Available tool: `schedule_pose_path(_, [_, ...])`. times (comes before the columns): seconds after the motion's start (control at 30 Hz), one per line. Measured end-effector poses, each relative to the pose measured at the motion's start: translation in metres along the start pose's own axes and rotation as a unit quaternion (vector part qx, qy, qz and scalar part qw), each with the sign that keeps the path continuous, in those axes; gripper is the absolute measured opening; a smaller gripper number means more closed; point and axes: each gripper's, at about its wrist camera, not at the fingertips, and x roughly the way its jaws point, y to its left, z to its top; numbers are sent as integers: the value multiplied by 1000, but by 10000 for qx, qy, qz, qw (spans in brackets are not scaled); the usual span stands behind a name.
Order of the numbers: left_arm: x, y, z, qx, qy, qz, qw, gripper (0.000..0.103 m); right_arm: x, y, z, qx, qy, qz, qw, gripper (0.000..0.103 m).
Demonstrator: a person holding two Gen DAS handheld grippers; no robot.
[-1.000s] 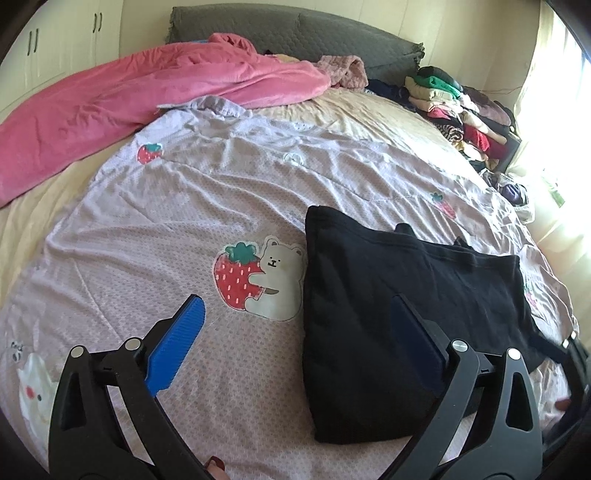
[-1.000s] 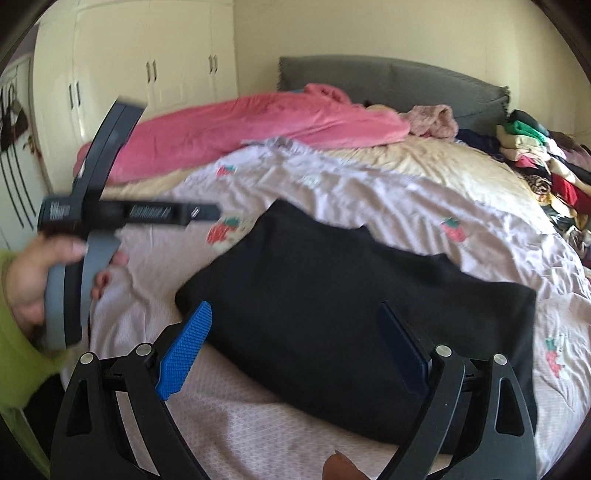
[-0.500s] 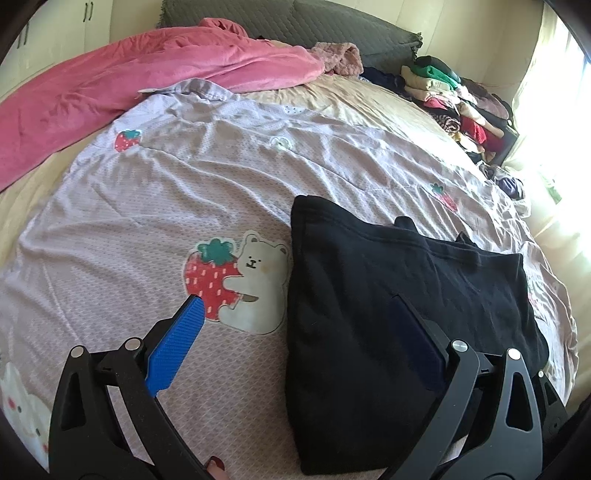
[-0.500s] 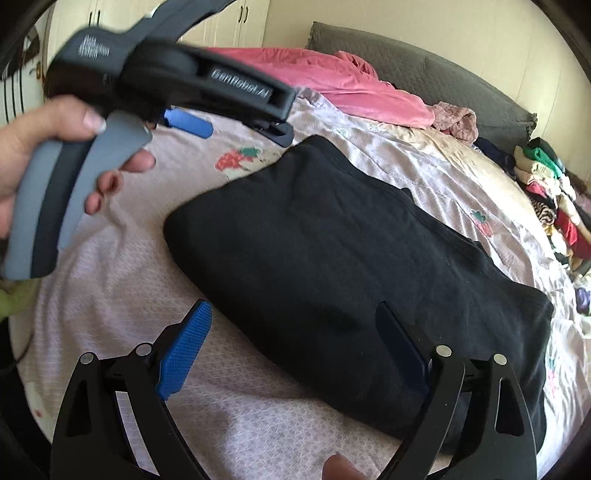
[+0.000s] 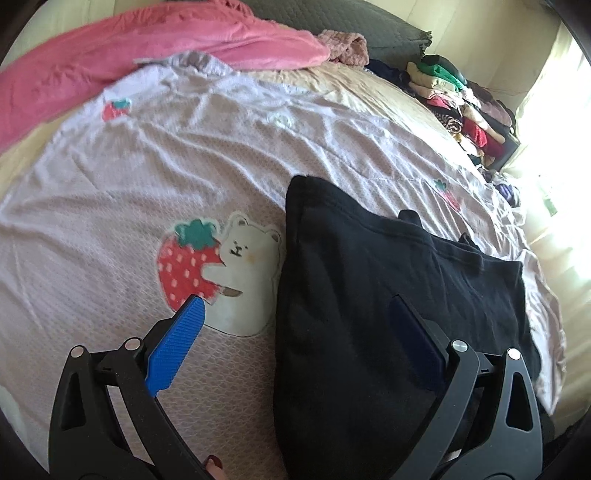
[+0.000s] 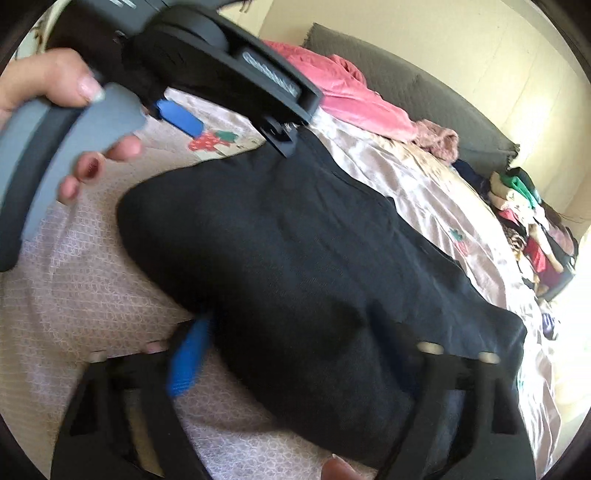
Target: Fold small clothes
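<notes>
Folded black garment [image 5: 388, 295] lying flat on a pale lilac quilt [image 5: 147, 184] printed with a strawberry-and-bear patch [image 5: 218, 266], the quilt spread over a bed. Left gripper [image 5: 291, 321] poised above the garment's near left corner, fingers spread wide: blue left pad [image 5: 177, 343] over bare quilt beside the patch, dark right pad [image 5: 413, 339] over the black cloth, nothing pinched between them. Right gripper [image 6: 295, 354] low at the garment's near edge, blurred; fingers just closing in, blue pad [image 6: 188, 358] against the folded edge and the other finger over the cloth, so the garment's edge sits between them, though firmness of that grip cannot be told through the blur. Seen from the right wrist, a hand [image 6: 55, 103] with dark red nails wrapped round the left gripper's grey handle. Further back, a pink blanket [image 5: 129, 51] heaped along the grey headboard [image 5: 354, 26], and a stack of folded clothes [image 5: 465, 103] at the bed's far right edge.
</notes>
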Motion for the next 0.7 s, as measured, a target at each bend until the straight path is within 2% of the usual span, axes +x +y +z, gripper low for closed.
schedule_pose_path(0.03, [2, 1, 0, -45, 43, -22, 10000, 93, -3, -1, 0, 2, -71, 13, 10000, 33])
schedule_pose_path(0.07, [5, 1, 0, -89, 92, -63, 9999, 93, -5, -2, 0, 37, -120, 51, 9999, 31])
schedule_pose_path(0.13, [9, 2, -1, -200, 187, -196, 9994, 93, -11, -13, -1, 274, -266, 180, 9991, 17])
schedule_pose_path(0.27, [12, 1, 0, -487, 339, -556, 9967, 93, -20, -41, -4, 996, -445, 616, 9921, 12])
schedule_pose_path(0.37, [16, -2, 1, -755, 511, -983, 9910, 92, -24, -48, -4, 1211, -530, 764, 9883, 12])
schedule_pose_path(0.47, [23, -7, -1, -1058, 735, -1289, 9833, 72, -29, -50, -5, 1318, -601, 811, 9861, 12])
schedule_pose_path(0.5, [23, -11, 0, -1094, 765, -1352, 9818, 60, -31, -51, -5, 1350, -632, 827, 9854, 12])
schedule_pose_path(0.53, [23, -16, 0, -1070, 785, -1377, 9816, 50, -33, -52, -6, 1378, -666, 838, 9847, 12])
schedule_pose_path(0.57, [21, -24, 0, -1003, 778, -1353, 9826, 45, -36, -53, -7, 1410, -707, 847, 9838, 12])
schedule_pose_path(0.63, [13, -39, 2, -836, 677, -1347, 9850, 25, -44, -58, -11, 1546, -829, 858, 9807, 11])
schedule_pose_path(0.7, [0, -52, 5, -778, 536, -1422, 9853, 23, -52, -68, -15, 1749, -977, 891, 9757, 11])
